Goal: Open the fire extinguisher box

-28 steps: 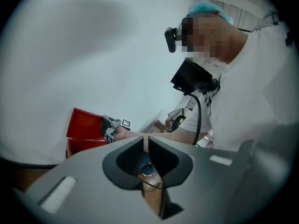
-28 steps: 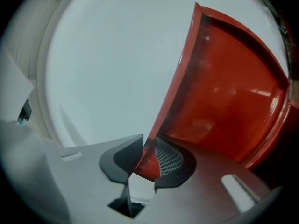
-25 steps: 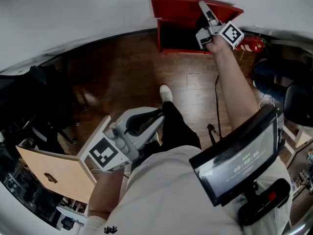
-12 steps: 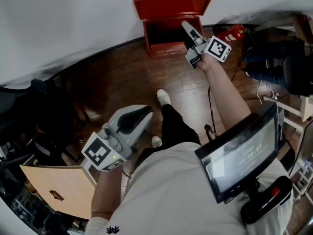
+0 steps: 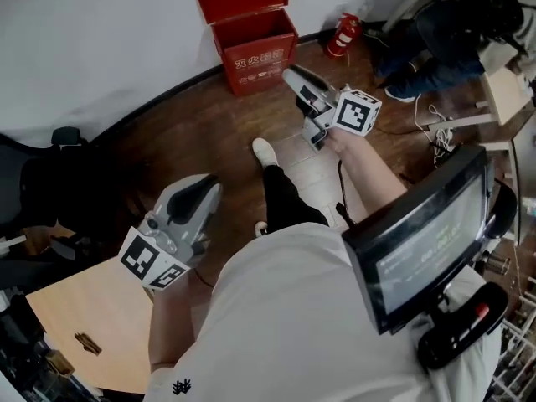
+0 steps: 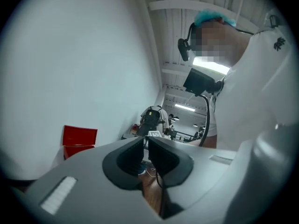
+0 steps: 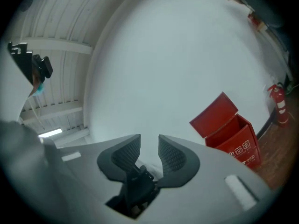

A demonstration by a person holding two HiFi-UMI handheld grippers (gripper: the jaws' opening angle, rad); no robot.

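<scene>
- The box (image 5: pixel 254 38), at 11 o'clock from the right tongs (image 5: pixel 293 77), stands lid-up, so the opening looks done.
- The right tongs are closing on nothing; the left tongs (image 5: pixel 198 193) are narrow and empty.
- Next move, likely: just keep clear.

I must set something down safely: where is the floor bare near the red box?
Bare wood floor lies between the red box and the person's shoe, and left of the box along the wall. Right of the fire extinguisher it is crowded with dark clutter and cables.
</scene>
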